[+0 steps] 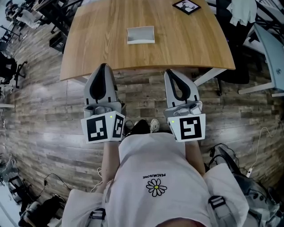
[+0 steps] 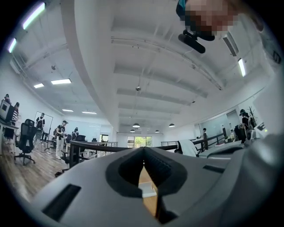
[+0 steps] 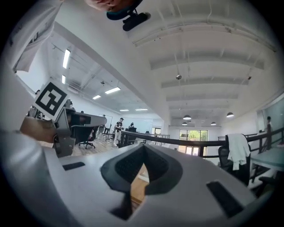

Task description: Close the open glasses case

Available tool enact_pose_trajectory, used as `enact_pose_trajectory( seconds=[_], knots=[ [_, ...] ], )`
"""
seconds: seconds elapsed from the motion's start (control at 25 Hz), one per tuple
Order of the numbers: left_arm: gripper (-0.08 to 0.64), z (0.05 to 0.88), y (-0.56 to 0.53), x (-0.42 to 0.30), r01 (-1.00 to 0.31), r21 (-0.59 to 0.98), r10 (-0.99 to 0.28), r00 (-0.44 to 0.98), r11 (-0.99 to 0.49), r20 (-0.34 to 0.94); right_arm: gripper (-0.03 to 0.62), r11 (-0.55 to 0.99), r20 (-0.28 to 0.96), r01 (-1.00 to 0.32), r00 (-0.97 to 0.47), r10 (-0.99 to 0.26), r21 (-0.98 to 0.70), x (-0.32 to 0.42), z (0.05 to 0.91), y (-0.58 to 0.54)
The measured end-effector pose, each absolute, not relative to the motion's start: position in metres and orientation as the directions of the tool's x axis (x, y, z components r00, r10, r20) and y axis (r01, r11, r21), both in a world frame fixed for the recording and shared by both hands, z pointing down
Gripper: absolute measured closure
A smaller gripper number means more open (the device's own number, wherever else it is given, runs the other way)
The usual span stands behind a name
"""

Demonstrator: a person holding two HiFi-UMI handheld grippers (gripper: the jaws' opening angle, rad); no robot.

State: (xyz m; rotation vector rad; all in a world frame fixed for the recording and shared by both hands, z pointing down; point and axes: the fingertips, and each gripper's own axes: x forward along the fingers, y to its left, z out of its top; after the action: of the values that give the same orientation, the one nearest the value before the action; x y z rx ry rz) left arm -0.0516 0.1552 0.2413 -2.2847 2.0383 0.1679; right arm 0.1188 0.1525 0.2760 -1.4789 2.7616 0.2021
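**Case straight ahead, both tongs shut and short of it**

The open, pale grey rectangular glasses case [image 1: 141, 34] lies flat on the light wooden worktop [image 1: 195, 48], about mid-width and set back from the near edge. Its long axis runs left-right, parallel to that edge. A white strip [image 1: 141, 41] runs along its near side; I can't tell whether that is the lid or a lip.

The left tongs [image 1: 103, 66] and right tongs [image 1: 171, 72] point at the worktop with their tips about at its near edge. Their bodies hang over the plank floor [image 1: 40, 111], well apart from the case. The case lies forward of them and between them, and neither hand is clearly nearer. My read: the approach hasn't begun, and the move is forward and inward for either hand.

Both tongs are closed on nothing. The tips meet in the left gripper view [image 2: 143, 153] and in the right gripper view [image 3: 144, 160].

Only the head view shows the layout, plus a black-and-white marker card [image 1: 187, 5] at the far right corner. The gripper views look roughly level into the office. They show only a slit of wood under the tips, with a pale sliver [image 2: 148, 191] in the left one that may be the case, though it is too small to confirm.
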Motion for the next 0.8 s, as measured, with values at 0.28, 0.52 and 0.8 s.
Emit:
enact_pose_trajectory(
  seconds=[0.28,0.52,0.8],
  knots=[
    [0.543,0.242,0.160,-0.050,-0.994,0.014,-0.981,0.101,-0.104,-0.168,0.584,0.573,-0.043,-0.817,-0.576,-0.816,0.065,0.121,0.292,0.149],
    [0.543,0.252,0.130,-0.050,-0.994,0.027,-0.980,0.103,-0.109,-0.171,0.584,0.557,-0.039,-0.824,-0.563,-0.825,0.104,0.124,0.299,0.125],
    [0.543,0.251,0.072,-0.055,-0.988,0.051,-0.975,0.133,-0.144,-0.180,0.584,0.567,-0.011,-0.817,-0.572,-0.820,0.106,0.109,0.301,0.073]
  ],
)
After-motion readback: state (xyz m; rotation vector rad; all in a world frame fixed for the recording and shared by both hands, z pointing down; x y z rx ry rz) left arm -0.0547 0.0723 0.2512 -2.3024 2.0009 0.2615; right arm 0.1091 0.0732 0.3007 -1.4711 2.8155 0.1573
